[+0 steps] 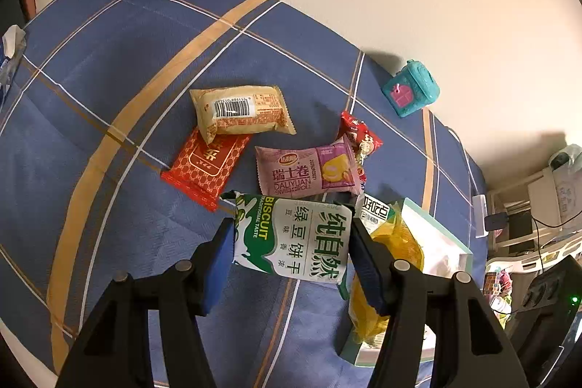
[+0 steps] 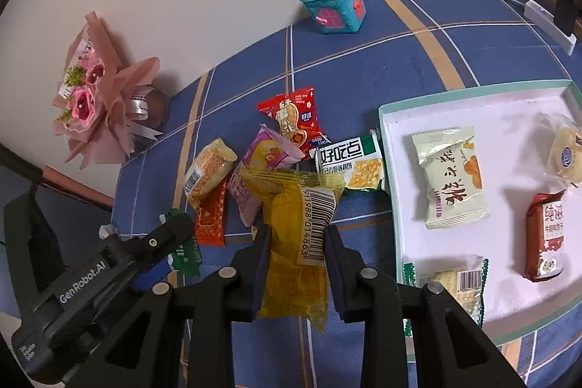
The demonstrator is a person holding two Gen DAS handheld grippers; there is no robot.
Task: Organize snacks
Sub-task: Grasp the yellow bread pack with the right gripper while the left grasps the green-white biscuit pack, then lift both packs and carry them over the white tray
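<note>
My left gripper is shut on a green and white biscuit packet, lifted above the blue plaid cloth. My right gripper is shut on a yellow crinkly packet with a barcode, also off the cloth. The left gripper shows at the lower left of the right wrist view. Loose on the cloth lie a beige packet, a red packet, a purple roll packet and a red peanut packet. A white tray at the right holds several packets.
A green-edged cracker packet lies against the tray's left rim. A teal toy box and a pink bouquet stand by the wall. A white power strip lies at the far right. Shelves stand beyond the cloth's edge.
</note>
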